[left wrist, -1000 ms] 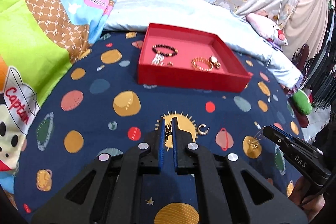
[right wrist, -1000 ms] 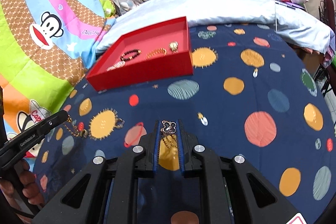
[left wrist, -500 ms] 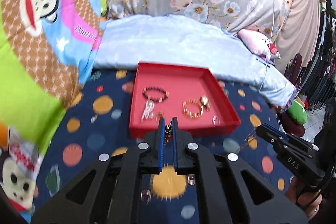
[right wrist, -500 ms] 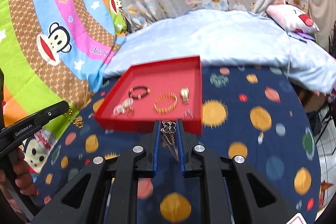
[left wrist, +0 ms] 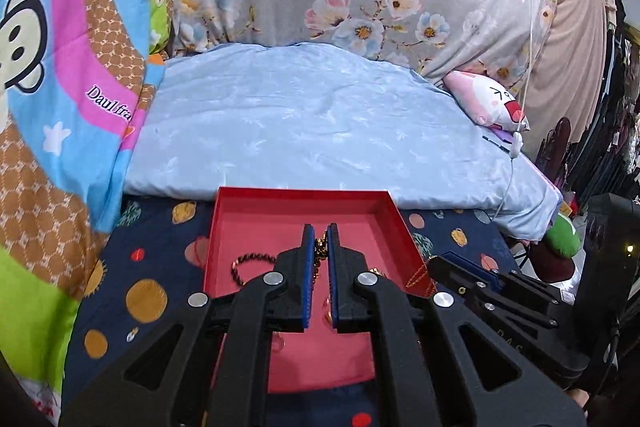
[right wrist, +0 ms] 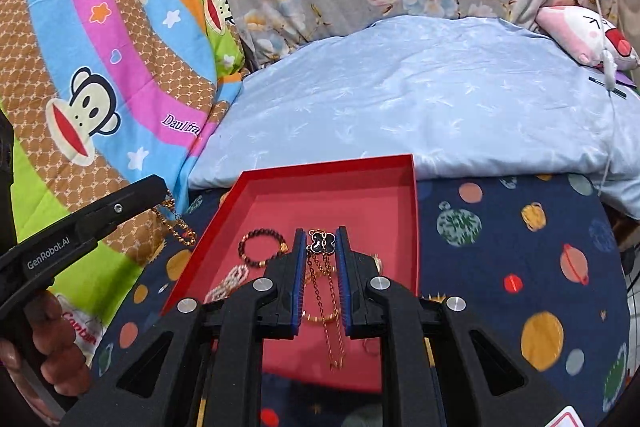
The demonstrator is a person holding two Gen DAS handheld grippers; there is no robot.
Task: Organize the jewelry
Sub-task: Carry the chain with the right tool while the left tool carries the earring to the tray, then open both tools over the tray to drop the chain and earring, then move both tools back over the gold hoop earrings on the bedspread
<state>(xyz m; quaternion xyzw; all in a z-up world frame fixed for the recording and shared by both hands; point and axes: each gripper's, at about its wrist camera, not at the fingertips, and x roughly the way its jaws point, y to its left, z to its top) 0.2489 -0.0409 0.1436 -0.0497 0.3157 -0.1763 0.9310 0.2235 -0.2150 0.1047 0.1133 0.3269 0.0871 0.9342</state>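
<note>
Both tools hang over the red tray (right wrist: 414,227), which sits on a navy bedspread (right wrist: 520,259) printed with planets, its far edge against a pale blue quilt (right wrist: 420,99). The left tool (left wrist: 320,233) has its blue-lined fingers pressed together on a gold chain (left wrist: 320,247), pinched near the tips; in the right wrist view that same chain hangs from the tool's tip as a beaded gold strand, just left of the tray's rim. The right tool (right wrist: 322,233) is clamped on a black clover pendant (right wrist: 323,242), whose thin chain (right wrist: 332,307) dangles down between the fingers above the tray floor. Already lying in the tray are a dark beaded bracelet (right wrist: 262,249), a silver piece (right wrist: 228,283) near the left wall and a gold bangle (mostly hidden behind the right tool's fingers). A hand (right wrist: 52,351) grips the left tool's handle. A pink plush toy (left wrist: 486,103) rests on the quilt at the far right.
</note>
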